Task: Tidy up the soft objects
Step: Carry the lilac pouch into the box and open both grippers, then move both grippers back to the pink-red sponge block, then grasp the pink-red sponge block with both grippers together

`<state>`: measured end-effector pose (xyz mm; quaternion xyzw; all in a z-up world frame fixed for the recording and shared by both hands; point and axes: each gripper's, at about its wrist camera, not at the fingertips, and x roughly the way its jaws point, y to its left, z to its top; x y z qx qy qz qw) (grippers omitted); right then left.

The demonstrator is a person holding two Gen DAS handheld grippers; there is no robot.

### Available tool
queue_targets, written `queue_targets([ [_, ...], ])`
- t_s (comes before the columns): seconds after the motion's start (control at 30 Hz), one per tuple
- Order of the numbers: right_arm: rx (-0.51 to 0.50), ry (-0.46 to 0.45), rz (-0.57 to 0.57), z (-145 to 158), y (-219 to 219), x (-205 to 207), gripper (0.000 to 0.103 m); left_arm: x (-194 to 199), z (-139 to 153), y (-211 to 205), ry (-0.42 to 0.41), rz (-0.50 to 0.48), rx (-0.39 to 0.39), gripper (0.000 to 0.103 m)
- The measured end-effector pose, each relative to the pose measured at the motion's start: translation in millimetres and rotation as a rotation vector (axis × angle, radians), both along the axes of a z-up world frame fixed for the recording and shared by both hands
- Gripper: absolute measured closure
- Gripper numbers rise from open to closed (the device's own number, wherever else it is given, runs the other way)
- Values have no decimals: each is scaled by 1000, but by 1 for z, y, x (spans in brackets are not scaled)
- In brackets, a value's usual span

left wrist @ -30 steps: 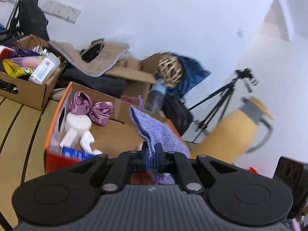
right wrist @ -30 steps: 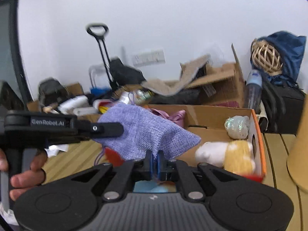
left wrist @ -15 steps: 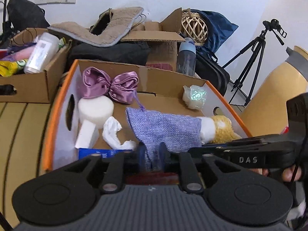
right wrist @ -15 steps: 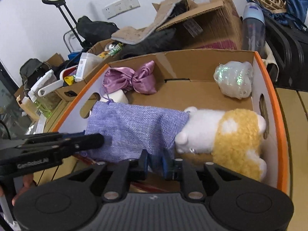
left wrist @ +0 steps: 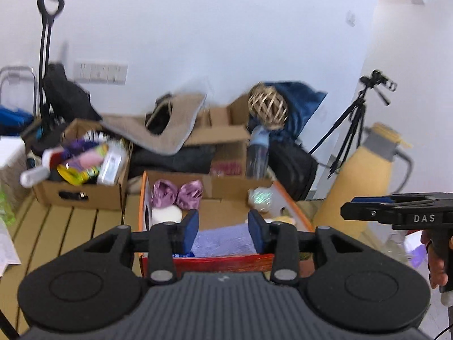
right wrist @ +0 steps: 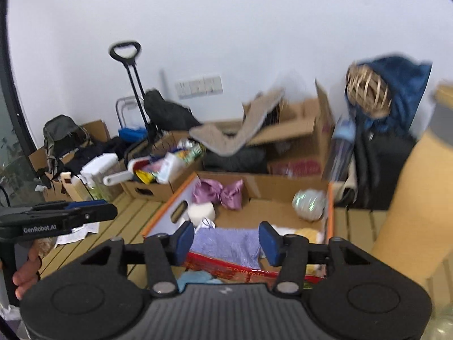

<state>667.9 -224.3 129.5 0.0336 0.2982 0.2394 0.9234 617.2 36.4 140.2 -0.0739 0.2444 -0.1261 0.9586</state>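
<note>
A lilac woven pouch (left wrist: pixel 223 240) (right wrist: pixel 226 243) lies flat in the near part of the orange-rimmed cardboard box (left wrist: pixel 291 201) (right wrist: pixel 167 206). My left gripper (left wrist: pixel 223 229) hangs above and in front of it, jaws opening, nothing between the blue pads. My right gripper (right wrist: pixel 226 238) is likewise lifted clear, jaws opening and empty. The box also holds a purple satin bow (left wrist: pixel 177 194) (right wrist: pixel 220 191), a white foam piece (left wrist: pixel 167 215) (right wrist: pixel 201 211), an iridescent ball (left wrist: pixel 259 197) (right wrist: pixel 308 202) and a white-and-yellow plush (right wrist: pixel 305 233), partly hidden.
A second carton of bottles and packets (left wrist: pixel 82 170) (right wrist: pixel 158 175) stands left of the box on the slatted wooden table (left wrist: pixel 70 226). Behind are stacked cartons, a tan mat (left wrist: pixel 167 130), a wicker ball (left wrist: pixel 267 106), a water bottle (left wrist: pixel 257 153), a tripod (left wrist: pixel 348 130) and a yellow jug (left wrist: pixel 365 181).
Both grippers let go of the lilac pouch, which now lies in the box. Both opened and rose back away from the box.
</note>
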Motion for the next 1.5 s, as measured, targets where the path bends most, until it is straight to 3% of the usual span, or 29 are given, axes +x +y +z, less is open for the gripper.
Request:
queue_targets([
  [0.17, -16, -111, 12, 7, -10, -74, 40, -69, -1, -9, -87, 2, 39, 53],
  [0.23, -18, -157, 21, -5, -13, -108, 35, -102, -14, -13, -119, 19, 60, 50],
  [0.4, -29, -210, -13, -55, -19, -193, 33, -191, -67, -18, -155, 68, 82, 32],
  [0.47, -21, -217, -43, -77, -23, -224, 26, -224, -91, -20, -136, 81, 69, 26],
  [0.57, -14, -206, -84, -117, -31, -260, 21, -253, -118, -18, -65, 92, 25, 25],
  [0.63, -26, -162, -131, -136, -36, -272, 21, -259, -125, -17, -32, 94, 22, 25],
  [0.73, -6, -113, -184, -149, -46, -278, 21, -262, -120, -19, -57, 118, 40, 25],
  [0.9, 24, -133, -210, -153, -57, -283, 21, -254, -119, -29, -64, 98, 25, 24],
  [1.03, 55, -115, -232, -159, -61, -259, 22, -223, -132, -43, 15, 45, -13, 24],
  [1.13, 65, -81, -249, -164, -62, -225, 22, -184, -140, -52, 81, 30, -62, 25],
  [1.3, 78, -69, -259, -166, -63, -165, 27, -114, -134, -66, 90, 23, -52, 27],
  [1.5, 129, -12, -298, -169, -76, -72, 41, -13, -133, -103, 116, -84, -36, 41],
])
